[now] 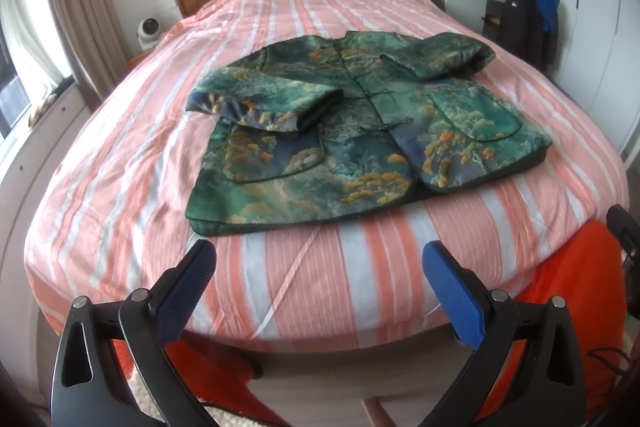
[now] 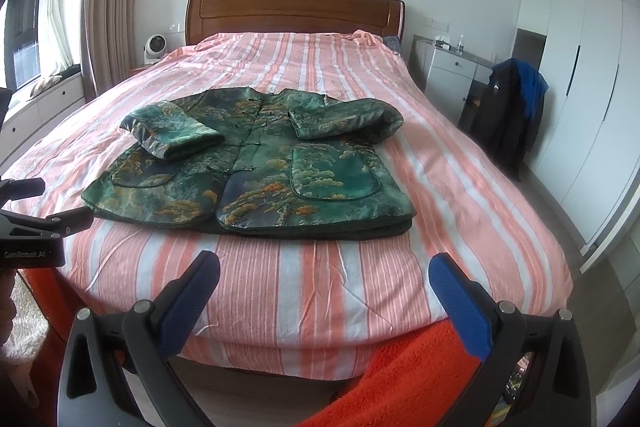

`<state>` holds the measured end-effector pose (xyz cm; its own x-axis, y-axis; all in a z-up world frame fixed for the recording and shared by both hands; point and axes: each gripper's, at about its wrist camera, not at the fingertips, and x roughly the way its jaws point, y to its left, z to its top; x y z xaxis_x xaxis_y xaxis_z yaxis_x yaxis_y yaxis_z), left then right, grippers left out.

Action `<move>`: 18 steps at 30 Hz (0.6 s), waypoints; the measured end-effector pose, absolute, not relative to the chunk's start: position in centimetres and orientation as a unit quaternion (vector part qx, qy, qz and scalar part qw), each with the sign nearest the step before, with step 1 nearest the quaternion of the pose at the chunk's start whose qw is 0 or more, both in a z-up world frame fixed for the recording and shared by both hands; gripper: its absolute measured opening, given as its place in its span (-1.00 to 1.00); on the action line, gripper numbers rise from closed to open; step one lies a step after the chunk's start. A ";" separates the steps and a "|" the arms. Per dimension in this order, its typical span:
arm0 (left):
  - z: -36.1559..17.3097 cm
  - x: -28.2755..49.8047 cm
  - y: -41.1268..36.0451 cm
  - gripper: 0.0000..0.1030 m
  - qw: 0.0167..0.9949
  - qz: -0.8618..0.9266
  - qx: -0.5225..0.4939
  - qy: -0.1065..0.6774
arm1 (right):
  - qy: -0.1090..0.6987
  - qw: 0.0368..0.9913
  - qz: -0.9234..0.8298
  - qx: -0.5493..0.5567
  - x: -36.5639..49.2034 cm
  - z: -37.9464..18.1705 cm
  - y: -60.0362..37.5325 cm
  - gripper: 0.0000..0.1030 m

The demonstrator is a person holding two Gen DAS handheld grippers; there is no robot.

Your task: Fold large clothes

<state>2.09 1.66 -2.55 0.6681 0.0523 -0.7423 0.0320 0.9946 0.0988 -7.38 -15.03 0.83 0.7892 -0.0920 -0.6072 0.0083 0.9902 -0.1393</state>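
A green jacket (image 1: 360,131) lies front-up in the middle of a bed (image 1: 280,291), both sleeves folded in across its chest. The fabric looks like padded, slightly shiny brocade, woven with teal trees, pale clouds and orange foliage. Dark knotted fastenings run down the centre, and a rounded patch pocket sits on each lower front panel. The bed cover is ribbed cloth in salmon, white and grey stripes, lightly creased. A curved, polished wooden headboard (image 2: 296,7) stands behind.

The left hand-held gripper (image 1: 320,263) hovers near the foot of the bed, its jaws spread wide and holding nothing; its fingers are black with dimpled blue pads (image 1: 452,291). The right hand-held gripper (image 2: 324,275) is likewise wide open and empty, short of the jacket's hem. In the right wrist view the left device shows at the left edge, cut off, with a label (image 2: 28,254) reading "GenRobot.AI". An orange, fuzzy cloth (image 2: 408,379) lies below the bed end, partly hidden.
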 end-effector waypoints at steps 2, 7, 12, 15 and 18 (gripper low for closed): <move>-2.6 2.0 1.8 0.99 0.912 0.006 0.050 0.408 | 0.321 0.944 -0.028 -0.068 -7.4 0.8 -15.1 0.99; -2.8 2.0 2.1 0.99 0.910 0.010 0.050 0.411 | 0.314 0.946 -0.034 -0.074 -6.9 1.2 -15.1 0.99; -2.9 2.1 2.4 0.99 0.909 0.015 0.050 0.414 | 0.308 0.947 -0.036 -0.079 -6.8 1.3 -15.0 0.99; -3.0 2.0 2.5 0.99 0.908 0.019 0.051 0.414 | 0.308 0.947 -0.032 -0.082 -6.8 1.3 -14.7 0.99; -3.1 1.9 2.6 0.99 0.908 0.021 0.053 0.415 | 0.309 0.947 -0.029 -0.083 -6.8 1.2 -14.6 0.99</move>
<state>1.92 2.60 -3.07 0.6545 0.0830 -0.7515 0.0055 0.9934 0.1145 -6.80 -14.60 1.25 0.8072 -0.1055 -0.5808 0.0024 0.9845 -0.1755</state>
